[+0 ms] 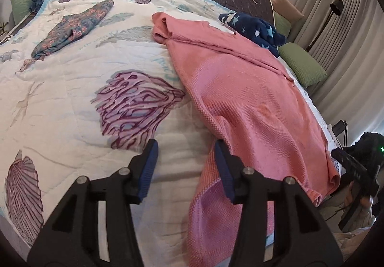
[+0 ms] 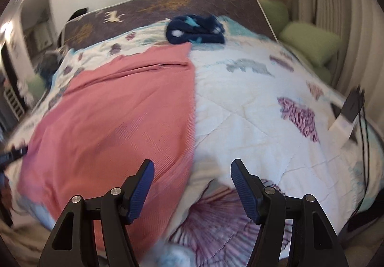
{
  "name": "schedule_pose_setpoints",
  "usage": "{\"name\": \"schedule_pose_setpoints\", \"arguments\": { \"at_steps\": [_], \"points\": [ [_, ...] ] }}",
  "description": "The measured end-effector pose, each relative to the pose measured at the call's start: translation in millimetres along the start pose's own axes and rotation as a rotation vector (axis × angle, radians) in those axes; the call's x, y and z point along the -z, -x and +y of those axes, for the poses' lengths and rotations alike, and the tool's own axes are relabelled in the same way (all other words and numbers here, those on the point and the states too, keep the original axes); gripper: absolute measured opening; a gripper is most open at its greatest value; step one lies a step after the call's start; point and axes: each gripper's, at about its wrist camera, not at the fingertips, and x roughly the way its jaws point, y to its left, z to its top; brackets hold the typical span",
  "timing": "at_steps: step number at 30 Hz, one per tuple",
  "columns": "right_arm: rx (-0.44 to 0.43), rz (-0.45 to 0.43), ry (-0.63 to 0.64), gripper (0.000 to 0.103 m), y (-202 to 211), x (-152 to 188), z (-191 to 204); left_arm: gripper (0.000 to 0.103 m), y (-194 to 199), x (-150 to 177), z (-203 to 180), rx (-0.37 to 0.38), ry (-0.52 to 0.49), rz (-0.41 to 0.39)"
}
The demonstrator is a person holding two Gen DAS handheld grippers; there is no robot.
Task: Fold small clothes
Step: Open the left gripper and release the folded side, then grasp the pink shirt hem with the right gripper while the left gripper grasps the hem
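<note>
Both grippers' jaws stand apart, empty. Left gripper point(image 1: 186, 159) hovers with the pink garment point(image 1: 252, 103) under its right finger; right gripper point(image 2: 192, 183) has it beneath its left finger, spread on the quilt point(image 2: 240, 111).

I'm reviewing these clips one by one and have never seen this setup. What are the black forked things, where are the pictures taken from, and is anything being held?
They are handheld tongs, one per hand, each with a fisheye camera looking along its blue-padded fingers. One picture looks past the left tongs, the other past the right tongs. Both are open and hold nothing. On the seashell quilt lie a pink knit garment, spread out, a navy star-print item and a floral item.
</note>
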Motion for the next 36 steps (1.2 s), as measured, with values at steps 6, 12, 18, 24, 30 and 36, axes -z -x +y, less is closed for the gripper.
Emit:
{"name": "schedule_pose_setpoints", "arguments": {
  "at_steps": [6, 12, 18, 24, 30, 36],
  "points": [
    [-0.105, -0.014, 0.105, 0.081, 15.0, 16.1, 29.9, 0.050, 8.9, 8.3, -4.4, 0.014, -0.002, 0.011],
    [0.003, 0.031, 0.196, 0.081, 6.8, 40.2, 49.3, 0.050, 20.0, 23.3, -17.2, 0.016, -0.080, 0.023],
    [-0.040, 0.035, -0.099, 0.011, 20.5, 45.1, -4.0, 0.050, 24.6, 36.6, -21.1, 0.007, -0.112, 0.048],
    [-0.269, 0.046, -0.392, 0.008, 30.1, 59.7, -50.4, 0.057, 31.3, 43.5, -14.4, 0.046, -0.079, 0.058],
    [-0.312, 0.082, -0.395, 0.021, 25.8, 64.6, -48.4, 0.066, 35.6, 51.9, -12.4, 0.052, -0.074, 0.073],
    [-0.354, 0.077, -0.413, 0.041, 19.2, 63.0, -48.5, 0.036, 34.6, 56.6, -11.6, 0.110, -0.063, 0.077]
  ]
}}
